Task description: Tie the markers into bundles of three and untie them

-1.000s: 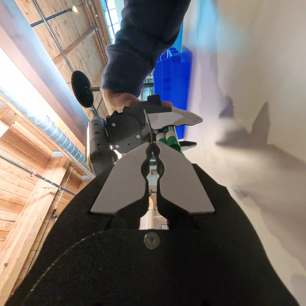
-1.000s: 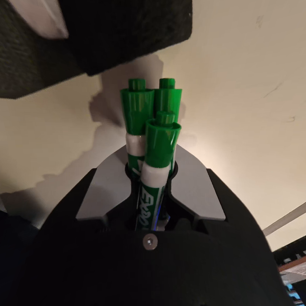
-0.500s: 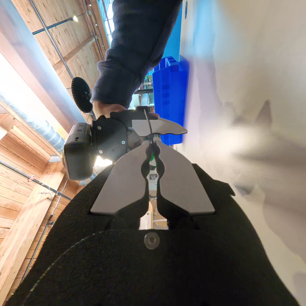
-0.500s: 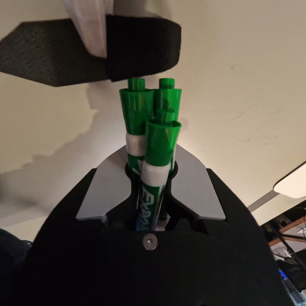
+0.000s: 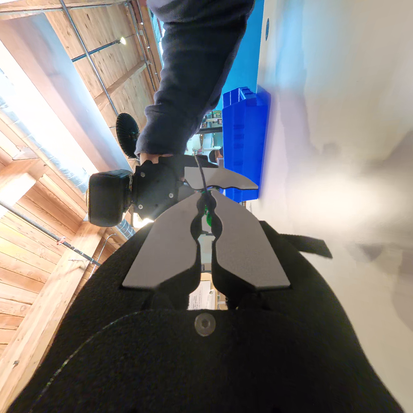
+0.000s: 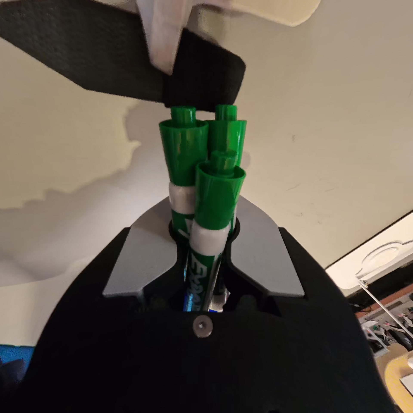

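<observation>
My right gripper [image 6: 203, 223] is shut on three green markers [image 6: 214, 190] with white collars, which stand bunched together and stick out past its fingertips. My left gripper [image 5: 206, 196] is shut on a thin black tie [image 5: 202, 176] that runs from its fingertips up across the right gripper [image 5: 219, 181]. A bit of green marker [image 5: 209, 218] shows through the gap behind the left fingertips. In the right wrist view the left gripper [image 6: 134, 67] hovers just beyond the marker ends, blurred.
A blue bin [image 5: 243, 143] stands on the white table [image 5: 335, 111] behind the right gripper. A person's dark sleeve [image 5: 190, 78] reaches down to the right gripper. The table's edge [image 6: 357, 245] shows at the right of the right wrist view. The tips of one gripper are about 10 cm away from the tips of the other.
In the right wrist view the left gripper has swung from the upper left to just over the marker ends. Both grasps are unchanged.
</observation>
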{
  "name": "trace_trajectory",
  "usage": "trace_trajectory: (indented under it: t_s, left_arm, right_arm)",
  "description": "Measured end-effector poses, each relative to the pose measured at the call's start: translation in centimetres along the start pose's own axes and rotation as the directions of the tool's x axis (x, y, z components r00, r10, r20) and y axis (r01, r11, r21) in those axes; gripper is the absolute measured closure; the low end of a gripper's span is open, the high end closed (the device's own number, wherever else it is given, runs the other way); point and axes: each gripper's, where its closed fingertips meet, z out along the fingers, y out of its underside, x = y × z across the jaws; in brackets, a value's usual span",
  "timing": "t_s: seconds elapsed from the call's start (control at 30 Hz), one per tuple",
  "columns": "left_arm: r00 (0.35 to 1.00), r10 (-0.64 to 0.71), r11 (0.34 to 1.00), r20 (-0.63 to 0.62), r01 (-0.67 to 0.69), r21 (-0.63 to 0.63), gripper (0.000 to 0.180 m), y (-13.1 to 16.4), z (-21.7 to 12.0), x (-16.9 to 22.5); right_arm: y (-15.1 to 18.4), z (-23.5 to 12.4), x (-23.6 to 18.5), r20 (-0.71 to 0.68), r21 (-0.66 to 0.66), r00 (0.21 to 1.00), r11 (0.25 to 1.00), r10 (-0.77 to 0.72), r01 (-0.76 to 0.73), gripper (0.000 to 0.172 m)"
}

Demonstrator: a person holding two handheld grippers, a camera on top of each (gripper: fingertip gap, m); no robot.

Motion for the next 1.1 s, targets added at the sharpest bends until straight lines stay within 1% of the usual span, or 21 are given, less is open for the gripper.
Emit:
trace_trajectory:
  t_s: [0.07, 0.17, 0.23, 0.4, 0.53, 0.77, 0.9, 1.0, 1.1]
  left_arm:
    - [1.000, -0.002, 1.000, 0.005, 0.002, 0.001, 0.179, 0.0, -0.1, -0.1]
    - [1.000, -0.003, 1.000, -0.001, 0.003, 0.003, 0.179, 0.1, -0.1, 0.0]
    - [1.000, -0.007, 1.000, -0.007, 0.007, 0.003, 0.179, 0.1, -0.1, 0.1]
    - [0.998, -0.038, 0.999, -0.048, 0.039, 0.020, 0.179, -0.3, 0.0, 0.6]
    - [0.992, -0.098, 0.994, -0.075, 0.101, 0.036, 0.179, -0.4, 0.0, 0.5]
    - [0.964, -0.226, 0.971, -0.137, 0.235, 0.050, 0.178, -0.2, -0.3, 0.2]
    - [0.960, -0.237, 0.969, -0.150, 0.245, 0.037, 0.178, 0.0, -0.2, 0.6]
    - [0.958, -0.257, 0.964, -0.128, 0.263, 0.033, 0.178, 0.3, -0.2, 0.0]
    - [0.961, -0.271, 0.962, -0.058, 0.272, 0.017, 0.179, 1.1, -0.5, -1.5]
  right_arm:
    - [0.2, -0.2, 0.3, -0.009, -0.022, 1.000, 1.000, -0.010, 0.010, 0.131]
    - [0.2, -0.4, 0.3, -0.022, -0.076, 0.997, 0.995, -0.074, 0.072, 0.131]
    - [0.4, -0.8, 0.9, -0.042, -0.099, 0.995, 0.991, -0.092, 0.087, 0.132]
    - [-0.3, -0.9, 0.9, -0.056, -0.136, 0.985, 0.979, -0.163, 0.155, 0.131]
    - [-0.5, -0.5, 1.1, -0.062, -0.128, 0.983, 0.978, -0.173, 0.164, 0.131]
    - [-1.1, -0.1, 1.4, -0.094, -0.054, 0.981, 0.985, -0.168, 0.163, 0.131]
    - [-0.5, 0.0, 1.3, -0.077, -0.068, 0.985, 0.986, -0.157, 0.152, 0.132]
    - [0.0, 0.0, 1.0, -0.043, -0.068, 0.991, 0.990, -0.125, 0.122, 0.131]
    - [0.7, 0.1, 0.8, -0.008, -0.080, 0.996, 0.993, -0.092, 0.091, 0.132]
